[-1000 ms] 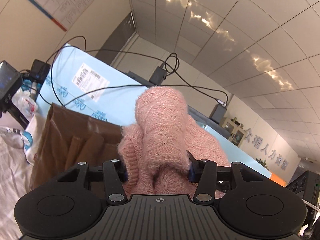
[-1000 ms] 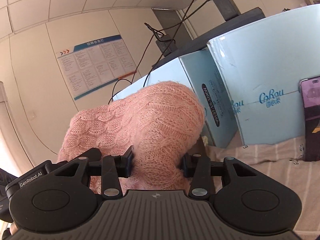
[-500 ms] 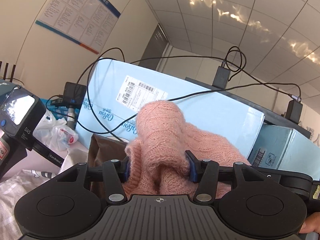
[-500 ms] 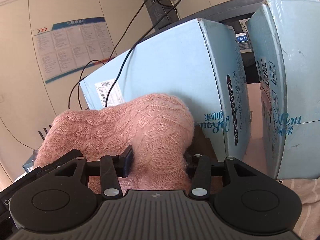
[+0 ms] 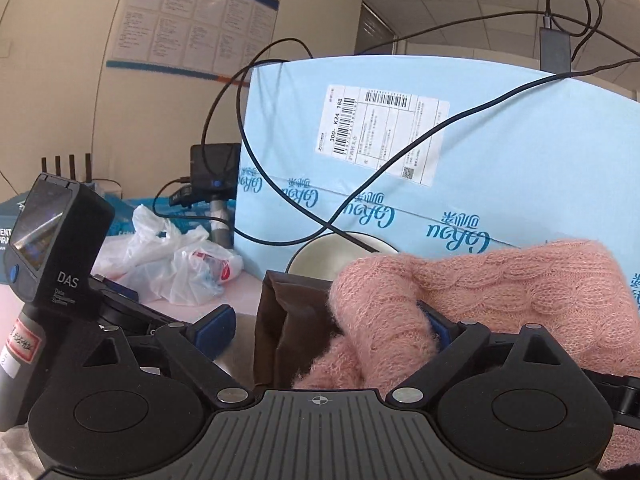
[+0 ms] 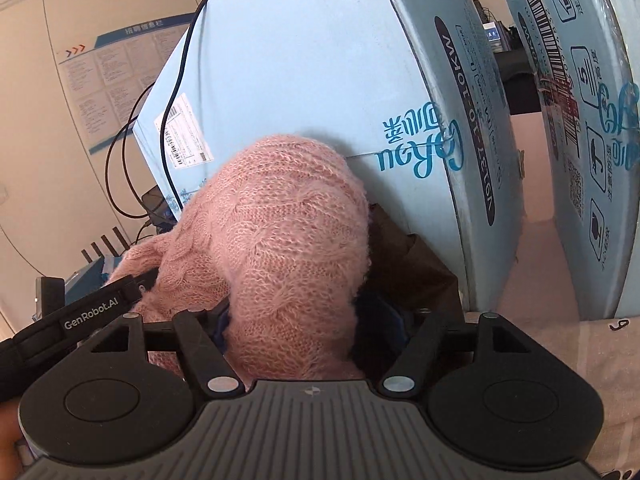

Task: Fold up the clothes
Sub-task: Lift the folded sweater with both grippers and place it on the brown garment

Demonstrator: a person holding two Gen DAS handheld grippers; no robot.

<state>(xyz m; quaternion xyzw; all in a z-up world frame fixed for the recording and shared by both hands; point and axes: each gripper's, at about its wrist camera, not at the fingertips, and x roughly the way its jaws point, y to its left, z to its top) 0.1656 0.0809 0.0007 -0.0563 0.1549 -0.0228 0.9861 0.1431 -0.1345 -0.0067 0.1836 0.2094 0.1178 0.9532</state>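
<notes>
A pink cable-knit sweater (image 5: 480,292) lies bunched on top of a folded brown garment (image 5: 288,320) in front of the blue boxes. My left gripper (image 5: 324,326) is open; its left finger stands free and the sweater rests against its right finger. In the right wrist view the sweater (image 6: 280,248) bulges up between the fingers of my right gripper (image 6: 308,320), which is open wide around it. The brown garment (image 6: 412,268) shows behind the sweater there.
Large light-blue cardboard boxes (image 5: 420,168) stand close behind, with black cables (image 5: 360,208) draped over them. A second box (image 6: 592,140) stands to the right. A black DAS device (image 5: 52,248), white plastic bags (image 5: 172,264) and a round white object (image 5: 340,252) lie at the left. Striped cloth (image 6: 592,368) covers the table.
Both grippers have come down and forward with the sweater, from the ceiling view to the boxes. Both have opened, letting the sweater go onto the brown garment.
</notes>
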